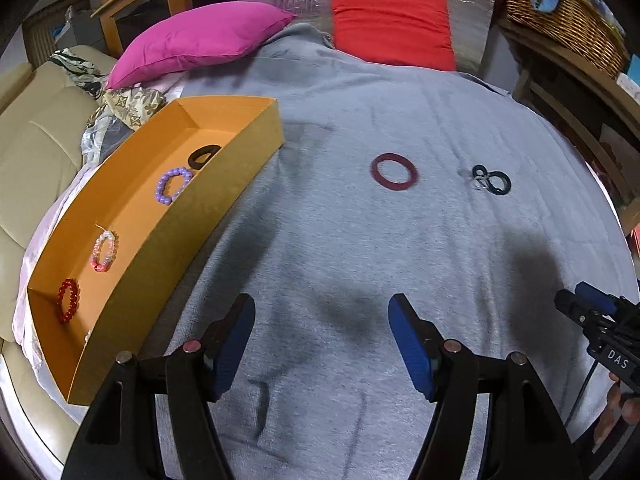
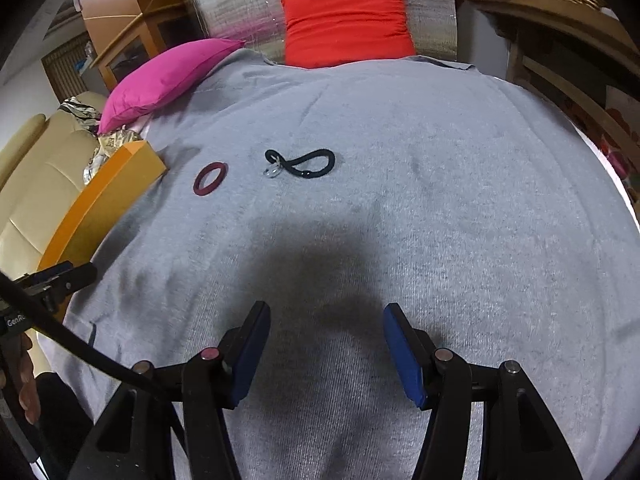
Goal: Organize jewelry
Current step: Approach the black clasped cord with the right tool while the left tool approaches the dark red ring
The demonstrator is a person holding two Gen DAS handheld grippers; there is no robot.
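An orange box (image 1: 224,184) lies on the grey blanket at the left; it also shows in the right wrist view (image 2: 100,208). Inside lie a black band (image 1: 203,155), a purple bead bracelet (image 1: 173,190), a pink-white bead bracelet (image 1: 105,251) and a red bead bracelet (image 1: 69,300). A dark red ring (image 1: 394,171) (image 2: 210,178) and a black twisted band with a clear ring (image 1: 491,180) (image 2: 301,164) lie on the blanket. My left gripper (image 1: 322,344) is open and empty above the blanket. My right gripper (image 2: 326,352) is open and empty; it also shows in the left wrist view (image 1: 588,308).
A magenta pillow (image 1: 200,44) and a red pillow (image 1: 394,24) lie at the far end. A beige sofa (image 1: 36,148) is at the left. A wicker basket (image 1: 560,20) and wooden shelving (image 2: 560,68) stand at the right.
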